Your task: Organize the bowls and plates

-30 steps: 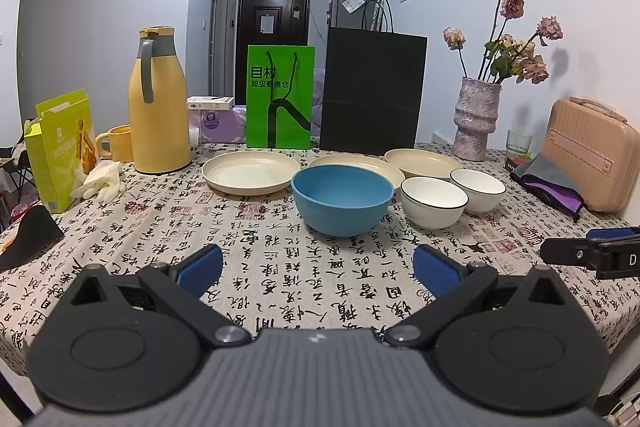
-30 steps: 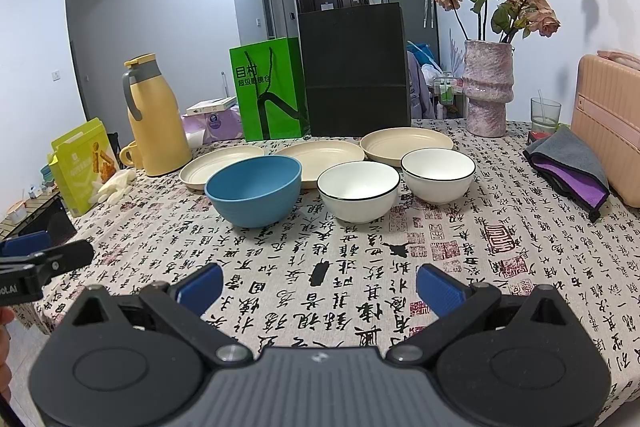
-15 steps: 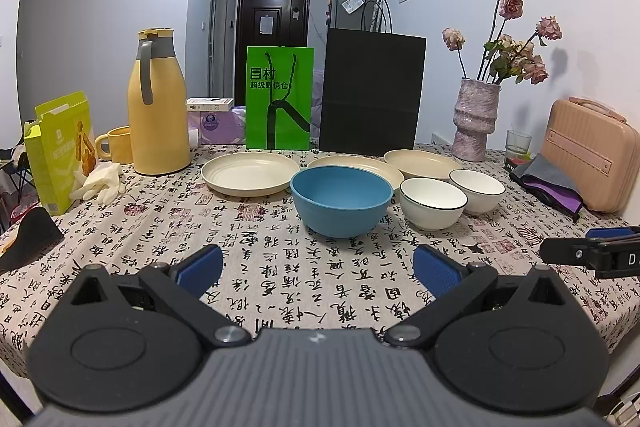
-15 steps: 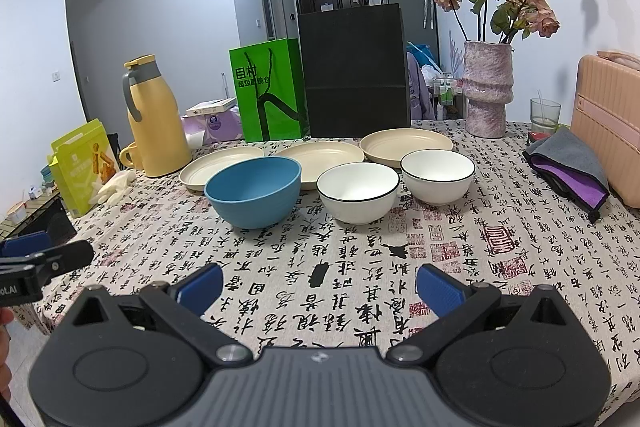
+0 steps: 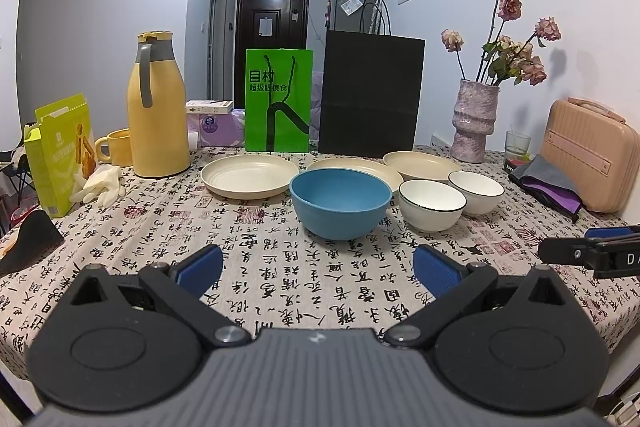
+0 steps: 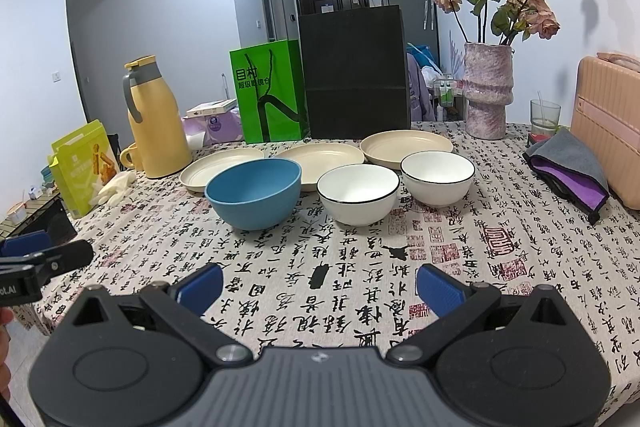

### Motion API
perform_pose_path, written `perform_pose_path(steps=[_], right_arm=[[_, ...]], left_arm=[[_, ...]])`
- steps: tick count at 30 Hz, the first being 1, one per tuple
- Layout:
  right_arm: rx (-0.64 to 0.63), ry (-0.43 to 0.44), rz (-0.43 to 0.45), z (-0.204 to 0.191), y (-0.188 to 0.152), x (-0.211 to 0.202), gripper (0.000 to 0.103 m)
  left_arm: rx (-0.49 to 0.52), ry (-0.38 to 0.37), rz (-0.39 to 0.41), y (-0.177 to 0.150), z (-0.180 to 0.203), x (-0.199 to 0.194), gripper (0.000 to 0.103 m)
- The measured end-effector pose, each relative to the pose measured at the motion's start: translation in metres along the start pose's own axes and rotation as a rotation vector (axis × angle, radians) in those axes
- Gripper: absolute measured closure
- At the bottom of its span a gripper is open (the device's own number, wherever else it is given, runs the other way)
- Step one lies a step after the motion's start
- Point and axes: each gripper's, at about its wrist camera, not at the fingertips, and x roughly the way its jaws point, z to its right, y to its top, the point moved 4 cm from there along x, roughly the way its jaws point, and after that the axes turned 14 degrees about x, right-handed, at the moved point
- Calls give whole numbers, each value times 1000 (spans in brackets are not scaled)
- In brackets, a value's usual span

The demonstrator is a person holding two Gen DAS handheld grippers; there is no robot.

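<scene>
While both hand-held grippers (image 5: 318,265) (image 6: 319,285) gape wide, seemingly empty, bowls (image 6: 254,193) sit apart.

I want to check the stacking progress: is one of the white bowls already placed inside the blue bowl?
No, the blue bowl is empty, and both white bowls stand separately on the tablecloth to its right.

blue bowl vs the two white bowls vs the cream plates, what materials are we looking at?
Blue bowl: matte, no glare, uniform colour; likely plastic or fibre composite, not certain.
White bowls: glossy glaze with a thin dark rim line; probably ceramic or porcelain.
Cream plates: dull satin finish like the blue bowl's; likely the same kind of material, though unglazed ceramic can't be ruled out.
</scene>
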Motion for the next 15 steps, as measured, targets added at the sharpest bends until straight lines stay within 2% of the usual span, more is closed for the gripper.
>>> perform_pose_path(steps=[15], right_arm=[[2, 0, 3, 0, 5, 0, 0]], left_arm=[[-2, 2, 3, 2, 0, -1, 0]])
